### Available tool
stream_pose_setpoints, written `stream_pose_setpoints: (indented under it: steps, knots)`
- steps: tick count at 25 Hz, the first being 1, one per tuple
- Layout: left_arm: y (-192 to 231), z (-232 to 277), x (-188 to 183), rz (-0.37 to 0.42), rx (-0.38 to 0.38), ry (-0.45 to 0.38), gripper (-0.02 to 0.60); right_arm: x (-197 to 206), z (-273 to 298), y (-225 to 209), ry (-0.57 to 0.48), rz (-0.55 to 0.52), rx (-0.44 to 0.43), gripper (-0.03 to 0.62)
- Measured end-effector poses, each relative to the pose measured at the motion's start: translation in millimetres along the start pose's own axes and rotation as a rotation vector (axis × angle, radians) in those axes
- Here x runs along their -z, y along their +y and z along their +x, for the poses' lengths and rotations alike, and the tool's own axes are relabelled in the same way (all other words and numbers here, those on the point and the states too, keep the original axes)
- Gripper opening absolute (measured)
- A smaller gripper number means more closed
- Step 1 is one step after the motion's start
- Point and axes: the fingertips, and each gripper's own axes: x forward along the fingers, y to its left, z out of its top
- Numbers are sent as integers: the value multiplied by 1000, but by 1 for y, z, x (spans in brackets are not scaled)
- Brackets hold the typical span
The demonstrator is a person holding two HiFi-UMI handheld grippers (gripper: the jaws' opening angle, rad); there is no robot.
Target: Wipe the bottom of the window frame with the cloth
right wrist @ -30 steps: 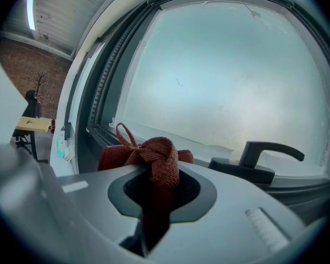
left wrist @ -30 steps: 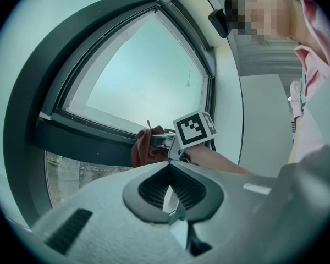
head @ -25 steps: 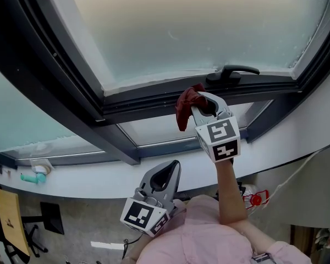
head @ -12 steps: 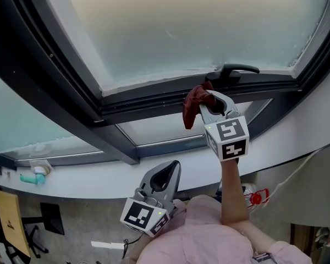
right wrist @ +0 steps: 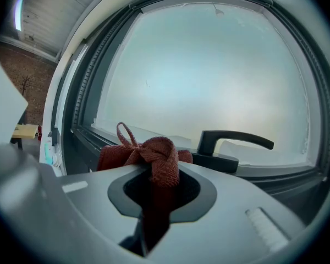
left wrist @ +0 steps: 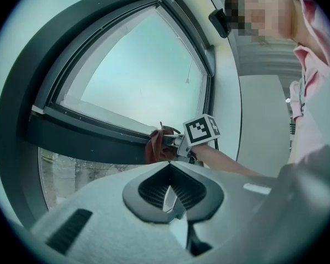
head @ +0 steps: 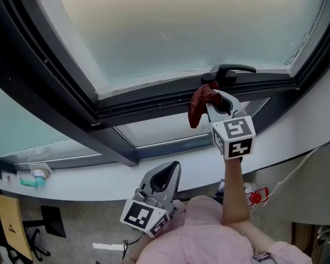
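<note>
A dark red cloth (head: 199, 102) is bunched in my right gripper (head: 215, 99), which is shut on it. The cloth touches the dark bottom rail of the window frame (head: 148, 102), just left of the black window handle (head: 234, 70). In the right gripper view the cloth (right wrist: 154, 155) bulges out of the jaws, with the handle (right wrist: 232, 142) close behind it on the right. My left gripper (head: 169, 171) hangs low near the person's body, shut and holding nothing. From the left gripper view the cloth (left wrist: 153, 147) shows against the frame (left wrist: 82, 133).
A white curved sill (head: 93, 176) runs below the frame, with a teal object (head: 32, 179) at its left end. A lower glass pane (head: 159, 128) sits under the rail. A red item (head: 257, 198) and a white cord hang lower right.
My right gripper has slid to the right along the bottom rail with the cloth, ending nearer the handle. The left gripper has stayed where it was.
</note>
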Motion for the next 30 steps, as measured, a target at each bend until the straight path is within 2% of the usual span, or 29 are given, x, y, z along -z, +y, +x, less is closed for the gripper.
stream_pose_setpoints:
  steps: [20, 30]
  knots:
    - [-1, 8, -1, -1, 7, 8, -3, 11, -14, -52, -3, 58, 104, 58]
    - [8, -7, -2, 3, -35, -10, -3, 11, -15, -56, -14, 17, 183, 58]
